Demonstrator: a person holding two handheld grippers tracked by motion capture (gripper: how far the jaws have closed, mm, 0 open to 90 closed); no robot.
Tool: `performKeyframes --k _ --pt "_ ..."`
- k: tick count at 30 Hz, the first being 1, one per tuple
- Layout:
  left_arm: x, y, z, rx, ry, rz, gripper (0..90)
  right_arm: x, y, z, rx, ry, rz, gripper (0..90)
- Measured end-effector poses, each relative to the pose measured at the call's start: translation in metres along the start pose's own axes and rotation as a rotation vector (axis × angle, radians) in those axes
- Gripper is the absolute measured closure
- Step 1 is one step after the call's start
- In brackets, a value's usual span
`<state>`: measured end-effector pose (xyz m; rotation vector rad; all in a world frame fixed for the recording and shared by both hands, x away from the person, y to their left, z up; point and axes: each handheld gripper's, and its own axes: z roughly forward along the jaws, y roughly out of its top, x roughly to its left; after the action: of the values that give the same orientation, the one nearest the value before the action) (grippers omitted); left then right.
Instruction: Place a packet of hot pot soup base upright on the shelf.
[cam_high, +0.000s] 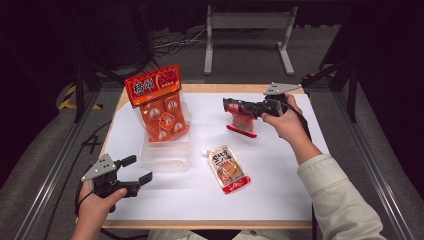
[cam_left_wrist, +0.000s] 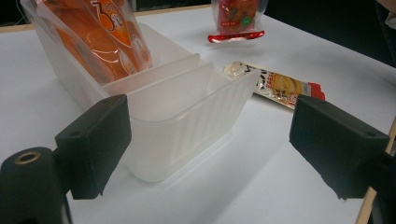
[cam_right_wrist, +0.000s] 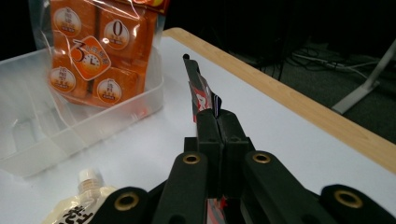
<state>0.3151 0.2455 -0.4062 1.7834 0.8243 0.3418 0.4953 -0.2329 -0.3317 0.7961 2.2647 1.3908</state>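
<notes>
My right gripper (cam_high: 230, 106) is shut on the top edge of a small red snack pouch (cam_high: 242, 123), which hangs clear of the white table at the back right. In the right gripper view the jaws (cam_right_wrist: 217, 119) pinch the thin red pouch (cam_right_wrist: 200, 91) edge-on. My left gripper (cam_high: 139, 168) stands open at the front left, just short of a clear plastic bin (cam_high: 167, 159). Between its wide-apart jaws (cam_left_wrist: 210, 140) I see the bin's near corner (cam_left_wrist: 187, 121) and inner dividers. An orange packet (cam_high: 161, 110) stands upright in the bin's far compartment.
A spouted pouch with a red bottom (cam_high: 229, 169) lies flat on the white table top (cam_high: 280, 195) right of the bin. The table's wooden edge (cam_right_wrist: 299, 102) runs close behind the right gripper. A metal stand (cam_high: 247, 37) is on the floor beyond.
</notes>
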Motion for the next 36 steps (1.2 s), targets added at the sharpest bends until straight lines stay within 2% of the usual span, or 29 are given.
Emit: performKeyframes --k 3,8,13,16,18,21,25,29,34,36 --pt "0.000 -0.001 -0.001 0.000 -0.002 -0.002 13.8 0.001 0.001 -0.003 -0.019 0.005 -0.007 89.5" --pt "-0.002 0.000 -0.004 -0.035 0.006 0.000 15.7 0.007 0.007 -0.012 -0.063 0.022 -0.026 89.6" --pt "-0.003 0.000 -0.002 -0.024 0.000 0.008 15.5 0.010 0.011 -0.017 -0.081 0.020 -0.032 89.6" --pt "-0.004 0.001 -0.001 -0.020 0.016 0.028 16.1 0.011 0.014 -0.021 -0.097 0.022 -0.038 89.6" --pt "-0.005 0.001 0.000 -0.023 0.010 0.035 16.1 0.012 0.016 -0.024 -0.119 0.024 -0.049 89.7" --pt "-0.005 0.001 0.000 -0.026 0.007 0.040 16.0 0.012 0.019 -0.029 -0.167 0.042 -0.064 89.7" --pt "-0.004 0.001 -0.002 -0.049 0.015 0.038 16.1 0.012 0.023 -0.033 -0.200 0.065 -0.083 89.7" --pt "-0.003 0.001 -0.004 -0.077 0.012 0.044 16.6 0.015 0.027 -0.035 -0.224 0.117 -0.107 89.6" --pt "-0.003 0.001 -0.004 -0.079 0.010 0.039 16.3 0.019 0.030 -0.036 -0.235 0.139 -0.123 89.6" --pt "-0.002 0.001 -0.004 -0.066 0.023 0.043 15.0 0.021 0.032 -0.036 -0.238 0.143 -0.130 89.6"
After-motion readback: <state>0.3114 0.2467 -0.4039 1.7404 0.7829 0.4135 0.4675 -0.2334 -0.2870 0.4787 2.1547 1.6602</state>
